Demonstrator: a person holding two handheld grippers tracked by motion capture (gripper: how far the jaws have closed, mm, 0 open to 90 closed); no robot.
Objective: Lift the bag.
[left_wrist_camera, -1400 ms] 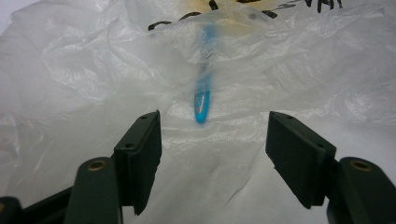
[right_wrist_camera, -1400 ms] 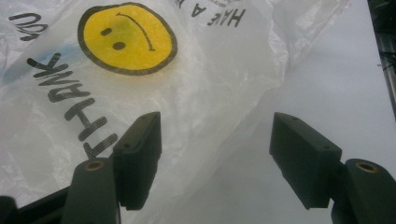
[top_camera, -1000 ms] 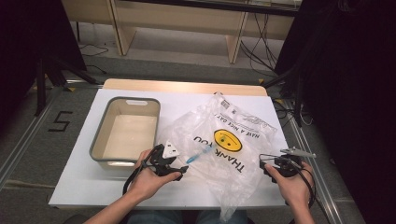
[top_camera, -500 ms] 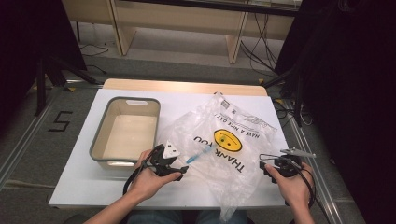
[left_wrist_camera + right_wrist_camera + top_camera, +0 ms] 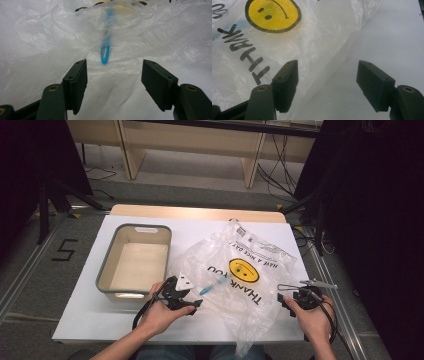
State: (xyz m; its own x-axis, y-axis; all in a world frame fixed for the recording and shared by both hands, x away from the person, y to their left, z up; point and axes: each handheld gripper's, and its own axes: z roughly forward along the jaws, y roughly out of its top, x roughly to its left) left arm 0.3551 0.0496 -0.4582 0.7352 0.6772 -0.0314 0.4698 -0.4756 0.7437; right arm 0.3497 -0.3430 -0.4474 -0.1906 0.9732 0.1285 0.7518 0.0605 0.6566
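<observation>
On a white table (image 5: pixel 90 320), a blue pen-like object (image 5: pixel 105 50) lies inside a clear plastic bag (image 5: pixel 250 285), its long axis pointing straight away from the wide-open, empty left gripper (image 5: pixel 113 75), which is nearer than the open right gripper (image 5: pixel 327 80).

A grey bin (image 5: pixel 134 265) with a pale inside sits on the white table (image 5: pixel 90 312), left of centre. Black cables (image 5: pixel 280 165) lie on the floor beyond.

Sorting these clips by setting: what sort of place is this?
Probably a lab or recording workspace, not a home: a white table on a taped, numbered floor, loose cables behind, dark curtains around.
</observation>
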